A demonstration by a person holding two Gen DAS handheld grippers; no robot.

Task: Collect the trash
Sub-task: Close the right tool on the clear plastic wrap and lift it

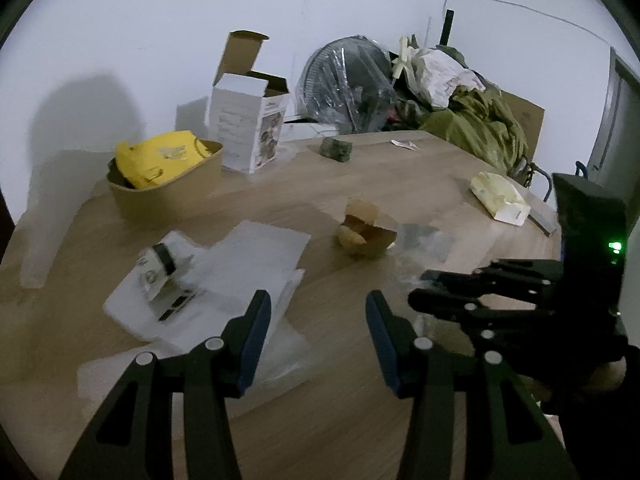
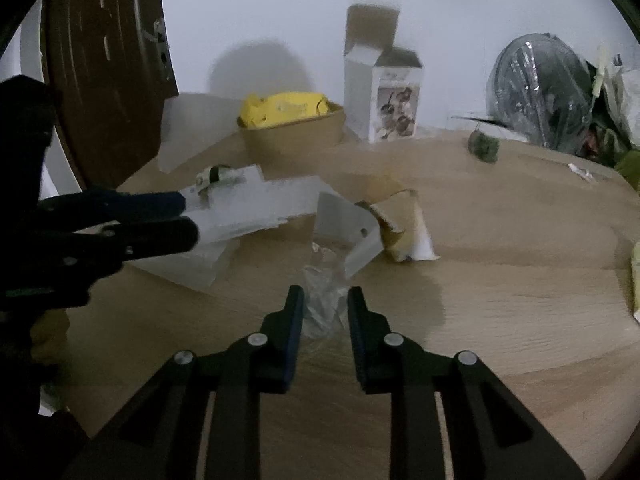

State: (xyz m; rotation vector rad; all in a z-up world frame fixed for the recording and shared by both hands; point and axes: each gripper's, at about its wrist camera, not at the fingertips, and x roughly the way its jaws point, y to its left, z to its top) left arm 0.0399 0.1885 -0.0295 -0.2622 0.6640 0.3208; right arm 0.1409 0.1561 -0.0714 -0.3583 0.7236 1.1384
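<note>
One worktop (image 2: 520, 248): pale wood-grain laminate, rounded edge, matt.
Fan (image 1: 348, 80): round wire grille under crinkled clear plastic, at the far edge by the wall.
Green cloth (image 1: 480, 128): olive, rumpled heap at the far right corner.
Carton (image 1: 250, 120): tall white card, printed side panel, brown flaps standing open.
Tub (image 1: 168, 188): brown card, oval, holding a crumpled yellow bag (image 1: 160, 160).
White sheets (image 1: 248, 264): flat foam-like wrapping, overlapping, near the left tongs.
Paper box (image 1: 366, 232): small brown card, torn open and crushed, mid-worktop.
Pale packet (image 1: 500, 196): cream, oblong, soft, near the right edge.
Roll (image 1: 158, 268): small, white with a dark band, lying on the sheets.
Green lump (image 1: 338, 148): small, mossy, rough, far side.
Clear wrapper (image 2: 324, 304): thin crumpled film, lying on the worktop in front of the paper box, directly between the right tongs' tips.
Left tongs (image 1: 318, 340): black arms, blue pads, jaws apart and nothing in them, over the sheets' edge.
Right tongs (image 2: 325, 312): same build, jaws narrowed around the wrapper; whether the pads press it I cannot tell.
</note>
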